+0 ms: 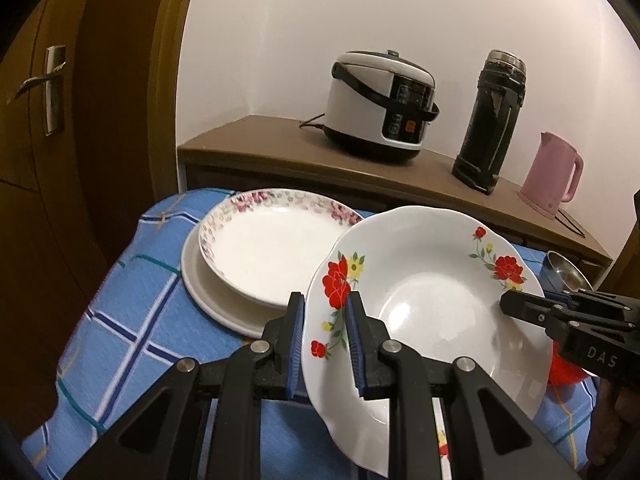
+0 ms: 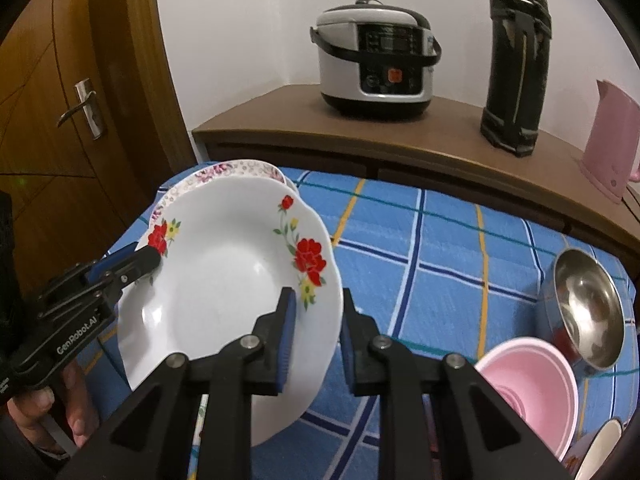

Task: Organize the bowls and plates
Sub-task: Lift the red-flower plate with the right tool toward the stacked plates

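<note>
The left gripper [image 1: 325,334] has its blue-padded fingers [image 1: 295,340] pinching the near-left rim of the red-flowered deep plate [image 1: 432,304], one finger inside the rim and one outside. The right gripper [image 2: 316,332] straddles the opposite rim of the same plate with its fingers [image 2: 287,340]; the inner pad lies against the plate's inside, but I cannot tell whether the outer pad presses on the underside, though the gap looks narrow. In the left wrist view the right gripper's tip meets the plate's far-right rim.

The plate hangs tilted between the two grippers, above the blue checked cloth [image 1: 120,320] on the worktop, its bowl facing up and toward the cameras.

The move ahead seems to turn on the stack to the plate's left: a pink-flowered plate [image 1: 272,248] nested on a plain white plate [image 1: 216,300], just beside and partly under the held plate's left edge. The left hand is nearer that stack, so the plate would travel leftward and then level out over it.

Well apart on the right sit a steel bowl [image 2: 588,312] and a pink bowl [image 2: 532,392]. A rice cooker [image 2: 376,56], a dark flask [image 2: 516,60] and a pink kettle [image 2: 612,140] stand on the brown sideboard [image 2: 400,136] behind.
</note>
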Demonstrator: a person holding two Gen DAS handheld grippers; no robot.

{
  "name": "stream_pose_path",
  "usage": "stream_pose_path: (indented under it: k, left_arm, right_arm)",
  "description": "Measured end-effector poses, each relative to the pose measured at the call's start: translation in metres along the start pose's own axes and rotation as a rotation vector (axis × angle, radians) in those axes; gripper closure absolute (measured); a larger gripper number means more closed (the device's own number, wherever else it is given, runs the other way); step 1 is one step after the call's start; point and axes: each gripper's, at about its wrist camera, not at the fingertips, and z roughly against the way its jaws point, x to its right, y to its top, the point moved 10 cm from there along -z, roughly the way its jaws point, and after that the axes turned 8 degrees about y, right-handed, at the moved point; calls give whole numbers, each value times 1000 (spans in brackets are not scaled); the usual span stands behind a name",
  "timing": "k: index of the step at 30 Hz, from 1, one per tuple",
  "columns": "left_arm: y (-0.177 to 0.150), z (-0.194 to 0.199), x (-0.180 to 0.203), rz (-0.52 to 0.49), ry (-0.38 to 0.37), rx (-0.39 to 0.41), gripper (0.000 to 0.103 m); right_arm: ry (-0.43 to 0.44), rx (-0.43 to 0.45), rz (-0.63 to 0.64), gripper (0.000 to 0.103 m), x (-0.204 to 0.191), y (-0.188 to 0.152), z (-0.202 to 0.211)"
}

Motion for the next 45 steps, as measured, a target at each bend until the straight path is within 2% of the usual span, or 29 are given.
stream_pose_path:
  k: [22, 45]
  left_arm:
    - [47, -8, -25, -9, 42, 81, 80]
    - [78, -38, -44, 26, 66, 166, 80]
  right_arm:
    - [17, 37, 27, 82, -13, 51, -15]
    - [8, 53, 17, 82, -16, 79, -42]
